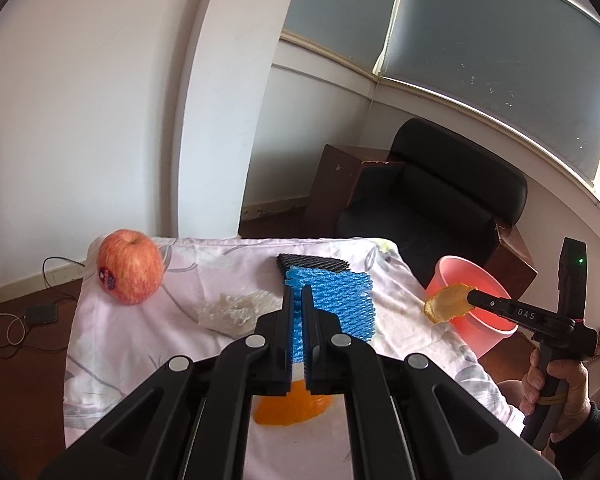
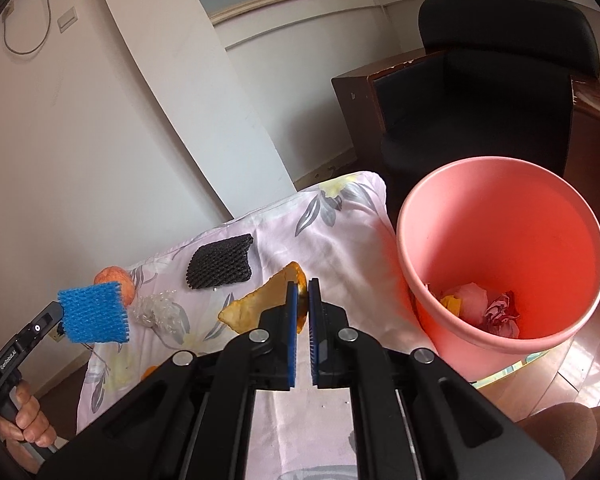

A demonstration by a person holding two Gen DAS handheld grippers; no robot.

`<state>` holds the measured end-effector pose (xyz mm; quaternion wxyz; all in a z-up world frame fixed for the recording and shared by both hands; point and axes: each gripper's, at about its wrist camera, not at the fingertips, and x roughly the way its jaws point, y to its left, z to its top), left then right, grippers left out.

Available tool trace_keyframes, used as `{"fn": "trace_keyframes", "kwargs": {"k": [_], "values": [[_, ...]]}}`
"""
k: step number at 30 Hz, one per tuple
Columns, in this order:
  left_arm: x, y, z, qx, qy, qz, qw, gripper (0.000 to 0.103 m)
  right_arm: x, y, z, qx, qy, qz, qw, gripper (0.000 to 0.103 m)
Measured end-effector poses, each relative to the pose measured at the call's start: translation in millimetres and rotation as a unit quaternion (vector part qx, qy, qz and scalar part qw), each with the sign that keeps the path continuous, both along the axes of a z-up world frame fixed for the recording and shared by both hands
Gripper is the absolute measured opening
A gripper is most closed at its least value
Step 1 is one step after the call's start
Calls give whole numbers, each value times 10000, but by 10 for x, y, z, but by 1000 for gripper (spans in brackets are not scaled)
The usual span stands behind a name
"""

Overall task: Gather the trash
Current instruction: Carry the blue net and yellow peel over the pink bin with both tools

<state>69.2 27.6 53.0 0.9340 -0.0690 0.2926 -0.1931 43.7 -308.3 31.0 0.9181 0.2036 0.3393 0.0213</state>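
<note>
My left gripper [image 1: 298,300] is shut on a blue foam fruit net [image 1: 336,304] and holds it above the table; the net also shows in the right wrist view [image 2: 94,313]. My right gripper [image 2: 303,285] is shut on a piece of orange peel [image 2: 260,300], held near the table's right edge beside the pink bin [image 2: 500,264]; the peel also shows in the left wrist view [image 1: 448,302]. The bin [image 1: 472,312] holds crumpled trash [image 2: 496,310]. A black foam net [image 2: 220,262], a white foam net [image 1: 236,310] and another orange peel [image 1: 292,406] lie on the cloth.
A red apple [image 1: 129,271] sits at the table's far left corner on the floral cloth [image 1: 140,356]. A black armchair [image 1: 432,200] stands behind the bin. A cable and adapter [image 1: 40,314] lie on the floor at left.
</note>
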Motion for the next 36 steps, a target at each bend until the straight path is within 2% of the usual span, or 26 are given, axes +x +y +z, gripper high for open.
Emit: {"fn": "trace_keyframes", "kwargs": {"k": [16, 25, 36], "values": [[11, -893, 261, -24, -240, -875, 9959, 3, -348, -727, 46, 216, -207, -794, 9964, 6], [75, -1516, 269, 46, -169, -1386, 9902, 3, -503, -1085, 8, 218, -310, -1310, 9907, 5], [147, -2182, 189, 332, -100, -1790, 9832, 3, -535, -1345, -52, 60, -362, -1561, 9871, 6]]}}
